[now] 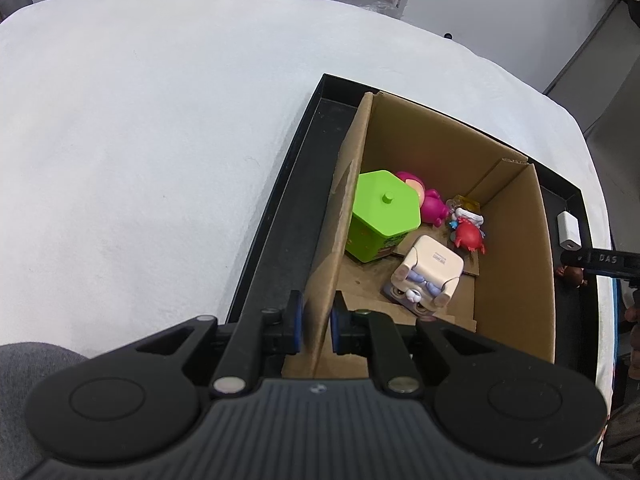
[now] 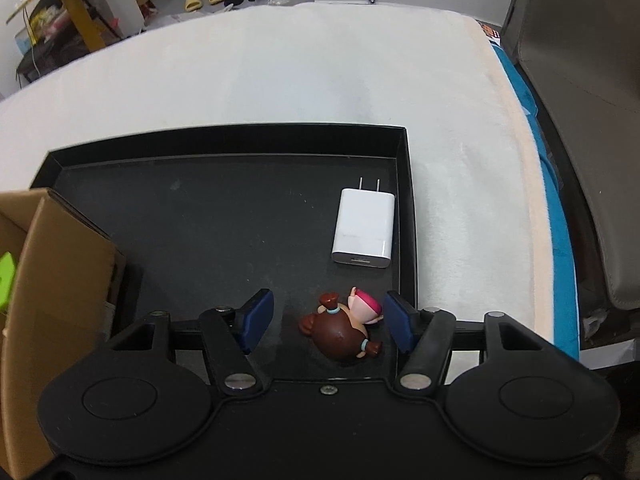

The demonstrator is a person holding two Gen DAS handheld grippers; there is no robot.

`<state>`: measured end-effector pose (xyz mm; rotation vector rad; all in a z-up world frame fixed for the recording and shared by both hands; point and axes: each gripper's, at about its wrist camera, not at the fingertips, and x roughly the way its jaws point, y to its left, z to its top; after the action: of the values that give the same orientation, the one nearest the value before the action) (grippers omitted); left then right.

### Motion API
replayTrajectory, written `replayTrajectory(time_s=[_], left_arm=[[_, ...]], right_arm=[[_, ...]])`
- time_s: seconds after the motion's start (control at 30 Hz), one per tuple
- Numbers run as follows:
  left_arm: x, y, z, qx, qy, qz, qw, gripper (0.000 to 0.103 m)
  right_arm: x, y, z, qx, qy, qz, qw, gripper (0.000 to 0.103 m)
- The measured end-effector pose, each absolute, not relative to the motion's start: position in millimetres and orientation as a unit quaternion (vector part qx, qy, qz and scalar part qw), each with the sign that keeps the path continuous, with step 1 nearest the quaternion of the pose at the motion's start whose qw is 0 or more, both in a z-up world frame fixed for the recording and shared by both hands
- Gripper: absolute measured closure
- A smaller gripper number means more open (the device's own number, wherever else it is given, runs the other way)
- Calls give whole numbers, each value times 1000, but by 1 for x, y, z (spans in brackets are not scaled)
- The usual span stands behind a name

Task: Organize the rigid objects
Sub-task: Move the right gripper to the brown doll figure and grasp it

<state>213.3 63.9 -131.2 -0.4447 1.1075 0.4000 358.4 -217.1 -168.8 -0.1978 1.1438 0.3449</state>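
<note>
A: Starting at the left, what is the left claw (image 1: 316,326) doing?

B: It is clenched on the near wall of the cardboard box (image 1: 512,248), pinning it inside the black tray (image 1: 276,216); the green hexagonal pot (image 1: 382,216), a pink toy (image 1: 428,202), a red crab (image 1: 469,237) and a cream robot figure (image 1: 426,276) already lie in the box.

A: And the right claw (image 2: 328,326)?

B: Released, its pads either side of the brown-haired doll (image 2: 344,330); the right pad looks close to the pink part, though touch is hard to judge.

A: Where does the doll lie?

B: On the tray floor, in the near right corner, just this side of the white charger (image 2: 364,232); it is on its side, long axis slanting from the head, nearest the camera, up-right to the pink end.

A: How best to take it?

B: I would centre the pads on the round head, squeeze across the axis, then lift clear of the tray wall; the charger's prongs point away, its length running front to back.
</note>
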Motion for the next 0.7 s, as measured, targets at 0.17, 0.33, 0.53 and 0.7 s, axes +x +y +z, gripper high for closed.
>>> replayTrajectory(time_s=[0.17, 0.33, 0.53, 0.7], left_arm=[[214, 64, -132, -209, 518, 188, 808, 91], [215, 62, -132, -206, 518, 192, 808, 91], [213, 63, -132, -208, 517, 193, 808, 91], [213, 62, -132, -207, 517, 193, 808, 91]], right_arm=[[353, -206, -179, -138, 539, 155, 816, 52], [351, -207, -170, -112, 547, 171, 812, 62], [341, -205, -162, -107, 548, 187, 808, 63], [330, -198, -144, -98, 536, 207, 812, 63]])
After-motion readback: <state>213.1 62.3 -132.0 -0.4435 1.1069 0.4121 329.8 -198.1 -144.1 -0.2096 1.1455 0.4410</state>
